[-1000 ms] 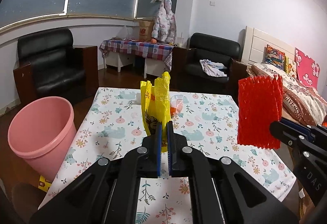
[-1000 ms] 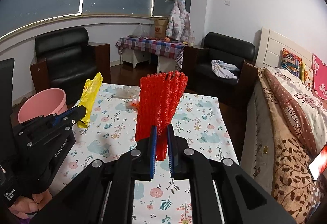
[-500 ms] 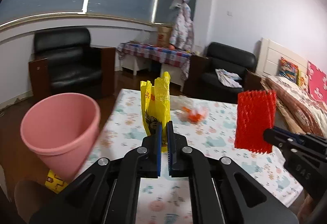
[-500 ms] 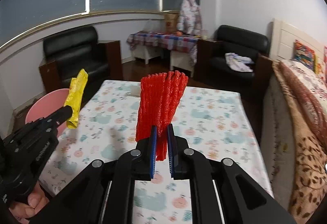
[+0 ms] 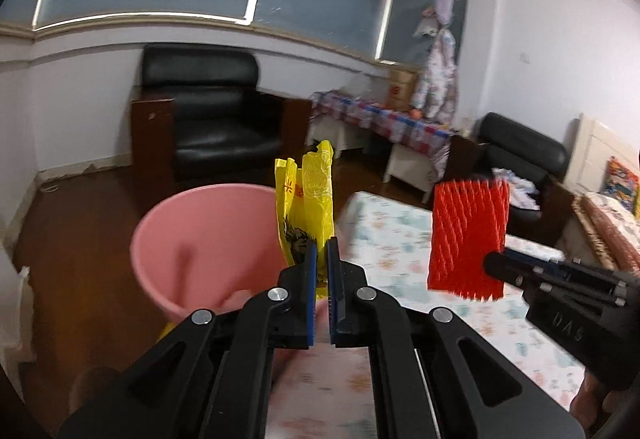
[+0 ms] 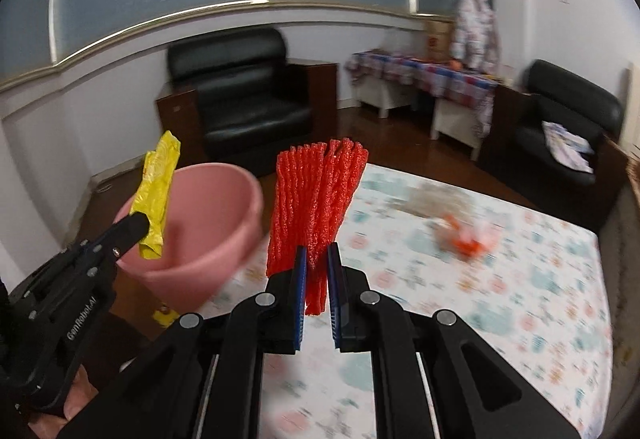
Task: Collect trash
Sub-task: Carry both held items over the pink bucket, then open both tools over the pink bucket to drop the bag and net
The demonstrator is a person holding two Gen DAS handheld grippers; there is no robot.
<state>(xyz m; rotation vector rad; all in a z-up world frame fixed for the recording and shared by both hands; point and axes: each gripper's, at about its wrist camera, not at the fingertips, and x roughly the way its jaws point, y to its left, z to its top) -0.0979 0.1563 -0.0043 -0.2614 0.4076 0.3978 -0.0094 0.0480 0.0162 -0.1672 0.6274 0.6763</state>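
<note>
The left hand-held gripper (image 5: 321, 259) pinches a crumpled yellow plastic bag (image 5: 306, 211) over the near rim of the round pink plastic bin (image 5: 200, 239). The right hand-held gripper (image 6: 317, 271) grips a red foam net sleeve (image 6: 316, 207) beside the bin, above the floral table (image 6: 500, 279). Centre each piece over the opening before letting go.

Tablecloth (image 6: 520, 279) print motion-blurred, orange scrap (image 6: 466, 239) smeared, pink bin (image 5: 200, 239) base hidden
</note>
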